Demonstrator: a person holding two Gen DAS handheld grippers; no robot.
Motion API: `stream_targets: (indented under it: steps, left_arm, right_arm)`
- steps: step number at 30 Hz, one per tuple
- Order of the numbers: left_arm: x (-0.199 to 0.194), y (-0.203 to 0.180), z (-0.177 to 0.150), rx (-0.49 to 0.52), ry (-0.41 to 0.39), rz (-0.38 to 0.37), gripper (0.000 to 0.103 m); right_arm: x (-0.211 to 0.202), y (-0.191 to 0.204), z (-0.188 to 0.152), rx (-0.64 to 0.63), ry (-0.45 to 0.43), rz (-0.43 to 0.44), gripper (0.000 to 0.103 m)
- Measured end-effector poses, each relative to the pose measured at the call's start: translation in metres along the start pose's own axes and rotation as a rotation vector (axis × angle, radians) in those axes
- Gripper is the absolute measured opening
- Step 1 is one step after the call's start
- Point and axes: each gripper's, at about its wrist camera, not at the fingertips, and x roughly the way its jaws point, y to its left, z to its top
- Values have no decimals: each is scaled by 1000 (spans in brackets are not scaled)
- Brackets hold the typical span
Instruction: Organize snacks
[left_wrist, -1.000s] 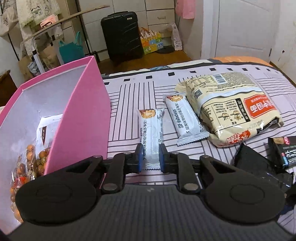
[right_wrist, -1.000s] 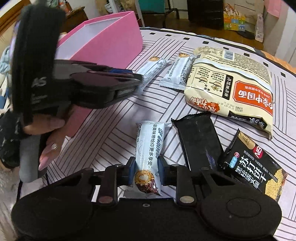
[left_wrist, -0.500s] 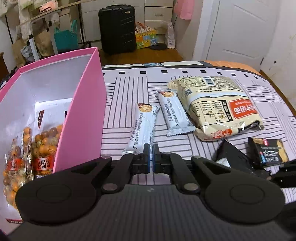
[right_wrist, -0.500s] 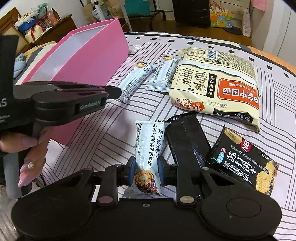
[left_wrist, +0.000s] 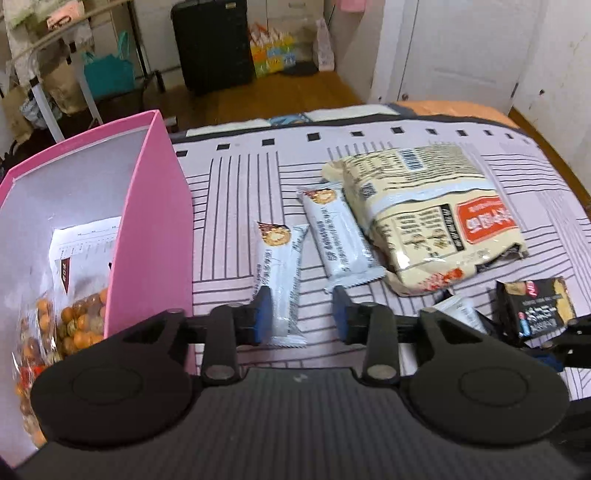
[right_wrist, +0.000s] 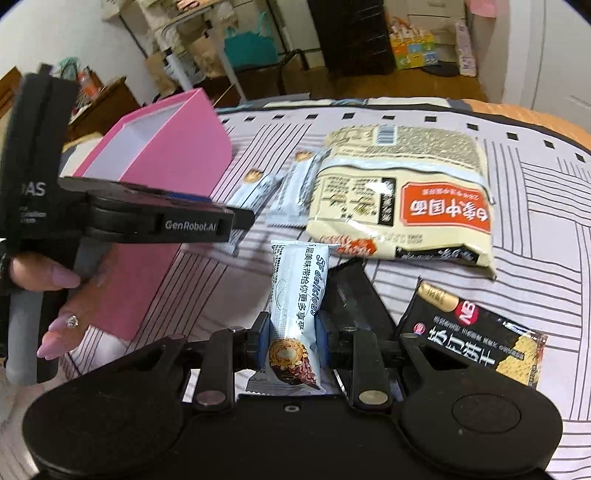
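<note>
In the left wrist view my left gripper (left_wrist: 302, 319) hangs over the striped bedspread and its jaws are opening. The near end of a white snack bar (left_wrist: 280, 273) lies between them beside the left pad, and the pads do not press on it. A second white bar (left_wrist: 340, 243) lies just right of it. The open pink box (left_wrist: 155, 221) stands at the left. My right gripper (right_wrist: 291, 339) is shut on another white snack bar (right_wrist: 295, 295), held end-on above the bed. From the right wrist view the left gripper (right_wrist: 240, 221) shows side-on in front of the pink box (right_wrist: 177, 147).
A bag of nuts (left_wrist: 55, 332) and a paper sheet lie in the box. A large noodle bag (right_wrist: 402, 199), a black cracker pack (right_wrist: 476, 347) and a plain black pack (right_wrist: 354, 299) lie on the bed. A hand (right_wrist: 55, 295) holds the left gripper's handle. A suitcase and clutter stand on the floor beyond.
The left jaws, shut until half a second ago, now stand apart around the near end of the white bar. The right gripper keeps its bar and has shifted slightly.
</note>
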Motion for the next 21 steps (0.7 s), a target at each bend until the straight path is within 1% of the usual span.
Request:
stream_targets:
  steps: [2,4,6,7,12,13,14,15,21]
  left_arm:
    - [9,2,5,9,38,-10,49]
    - [20,2,6,10,103,-17,51]
    - [29,-1,6,15,135,46,52]
    - [31,-2,5,23,124,74,52]
    - [37,-2,-2,16,89,92,49]
    - [37,-2,-3,9,77,99,47]
    - [37,-1,-5,7,69,110,36]
    - [36,-1,-5,6,64,128,29]
    - [28,0,-9,-12,63,135,27]
  right_arm:
    - [1,-2,2,9,-7,1,30]
    - [2,-2,3,5,-14,-5,30]
    - [3,-2,4,-2,-16,-8,30]
    - [3,-2,4,-3,-15,-7,30]
    - [7,0,5,-22,-11,-24,30]
    - [8,0,5,-23,-10,-25,30]
    - [8,1,4,-24,-10,-26,30]
    - [8,1,4,-26,-11,-29,30]
    - [5,2,4,-19,-15,-34,30]
